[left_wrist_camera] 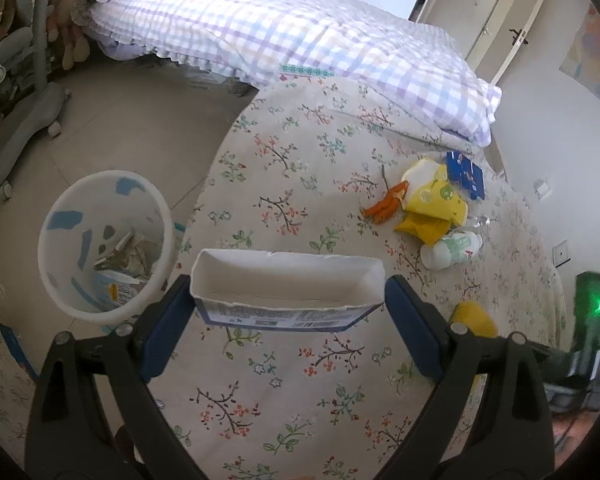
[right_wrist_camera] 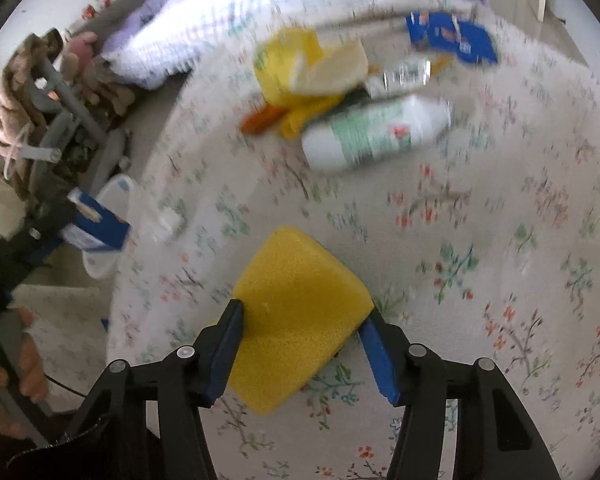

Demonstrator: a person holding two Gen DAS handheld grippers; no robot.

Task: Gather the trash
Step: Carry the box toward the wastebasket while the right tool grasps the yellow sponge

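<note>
My left gripper (left_wrist_camera: 287, 300) is shut on an open white and blue carton (left_wrist_camera: 286, 294) and holds it above the bed's edge, right of the white trash bin (left_wrist_camera: 100, 240) on the floor. My right gripper (right_wrist_camera: 300, 320) is shut on a yellow sponge (right_wrist_camera: 296, 316) above the floral sheet. More trash lies on the bed: a white bottle with a green label (right_wrist_camera: 376, 132), yellow wrappers (right_wrist_camera: 308, 68), orange peel (right_wrist_camera: 260, 120) and a blue packet (right_wrist_camera: 452, 36). The pile also shows in the left wrist view (left_wrist_camera: 436, 200).
The bin holds paper scraps and a wrapper. A folded checked quilt (left_wrist_camera: 300, 36) lies across the bed's far side. A grey wheeled chair base (left_wrist_camera: 20, 128) stands on the floor at the left. A door (left_wrist_camera: 488, 16) is at the back right.
</note>
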